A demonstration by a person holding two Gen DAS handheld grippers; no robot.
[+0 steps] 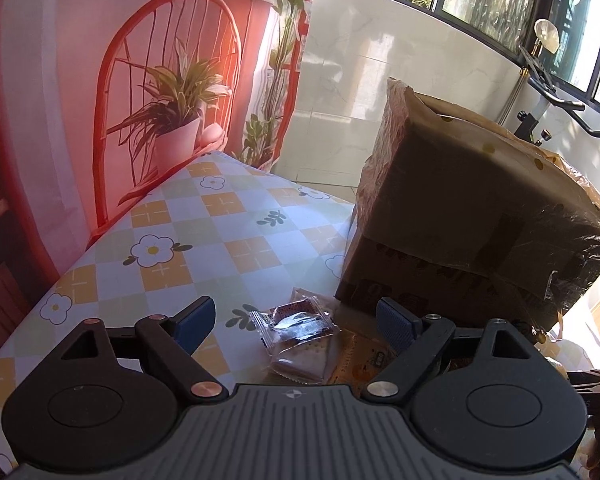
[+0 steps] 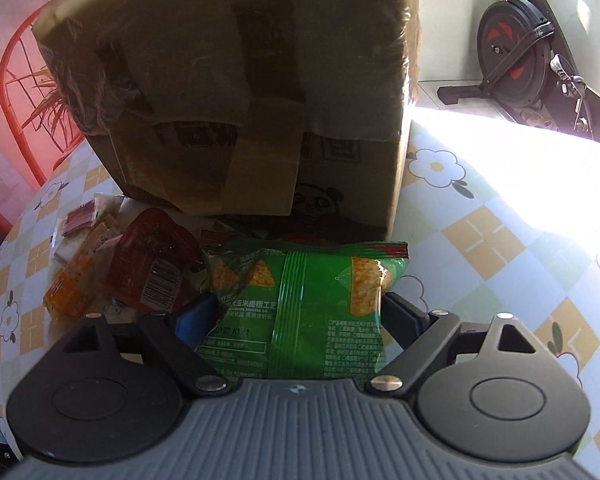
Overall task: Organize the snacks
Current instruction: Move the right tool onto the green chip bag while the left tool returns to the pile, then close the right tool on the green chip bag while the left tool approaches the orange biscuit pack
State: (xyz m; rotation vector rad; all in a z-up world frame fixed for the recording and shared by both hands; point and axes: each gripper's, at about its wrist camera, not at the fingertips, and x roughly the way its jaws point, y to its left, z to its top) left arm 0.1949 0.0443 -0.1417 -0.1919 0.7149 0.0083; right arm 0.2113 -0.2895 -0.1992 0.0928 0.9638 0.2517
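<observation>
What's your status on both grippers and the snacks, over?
Left gripper open over clear cracker packet. Right gripper straddles green chip bag, grip unconfirmed. Cardboard box close ahead.

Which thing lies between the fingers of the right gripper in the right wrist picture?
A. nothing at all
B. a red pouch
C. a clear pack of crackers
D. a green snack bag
D: the green snack bag fills the gap of the right gripper, while the red pouch lies off to its left on the table.
</observation>
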